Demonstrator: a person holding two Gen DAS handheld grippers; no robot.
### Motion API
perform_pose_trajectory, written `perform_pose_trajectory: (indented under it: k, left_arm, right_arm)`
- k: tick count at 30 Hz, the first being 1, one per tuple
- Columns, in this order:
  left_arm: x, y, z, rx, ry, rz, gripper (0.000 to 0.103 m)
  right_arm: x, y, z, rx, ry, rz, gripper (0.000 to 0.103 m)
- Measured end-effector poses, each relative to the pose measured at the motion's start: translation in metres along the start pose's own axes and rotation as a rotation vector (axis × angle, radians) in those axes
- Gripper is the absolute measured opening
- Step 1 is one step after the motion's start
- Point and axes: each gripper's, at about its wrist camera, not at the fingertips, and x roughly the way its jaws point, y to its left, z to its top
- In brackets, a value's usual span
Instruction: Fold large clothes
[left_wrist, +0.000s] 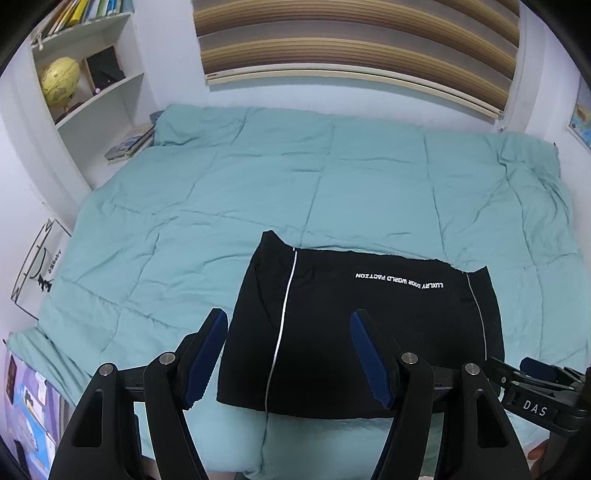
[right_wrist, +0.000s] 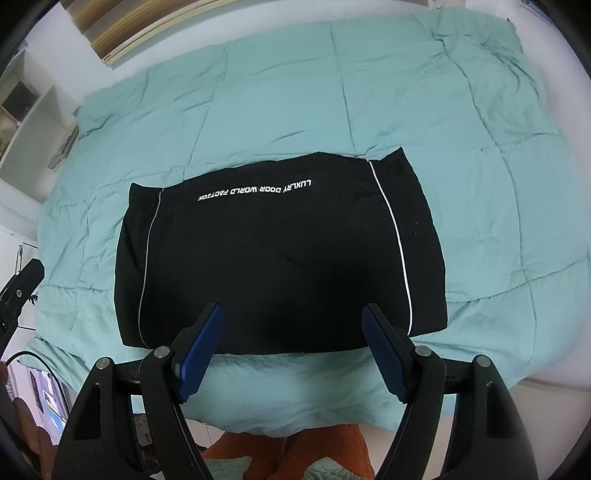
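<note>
**Folded black garment on a teal bed, two grippers poised above it**

A bedroom: one bed covered by a teal quilted comforter (left_wrist: 229, 177) fills the space, with a striped window blind (left_wrist: 354, 37) on the far wall. One black garment (right_wrist: 273, 258) lies folded into a flat rectangle near the bed's near edge, roughly central along it. Two thin white piping lines run down it, and a line of white lettering, reading upside down from here, crosses near its far edge.

Two grippers are held above the near edge of the bed, pointing down. The left gripper (left_wrist: 288, 317) hovers over the garment's left part, jaws standing wide, nothing between its blue pads (left_wrist: 205, 362). The right gripper (right_wrist: 291, 310) hovers over the garment's near edge, jaws likewise spread wide and holding nothing.

To the left of the bed stands one white shelf unit (left_wrist: 99, 85) carrying a yellow globe (left_wrist: 61, 79), a row of books above, and a small stack of books (left_wrist: 131, 147) by the bed's far left corner. Nothing lies between grippers and garment.
</note>
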Motion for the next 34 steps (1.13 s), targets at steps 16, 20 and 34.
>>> perform_pose_trajectory:
  k: [16, 20, 34]
  left_arm:
    - [0.004, 0.000, -0.001, -0.006, 0.017, -0.010, 0.071]
    - [0.005, 0.000, 0.000, -0.002, 0.015, -0.009, 0.071]
    - [-0.001, -0.001, 0.005, 0.031, -0.064, 0.092, 0.071]
  right_arm:
    - [0.008, 0.005, -0.003, -0.010, 0.027, 0.004, 0.078]
    - [0.011, 0.010, -0.005, -0.026, 0.035, 0.000, 0.078]
    - [0.018, 0.023, -0.004, -0.094, 0.046, -0.023, 0.078]
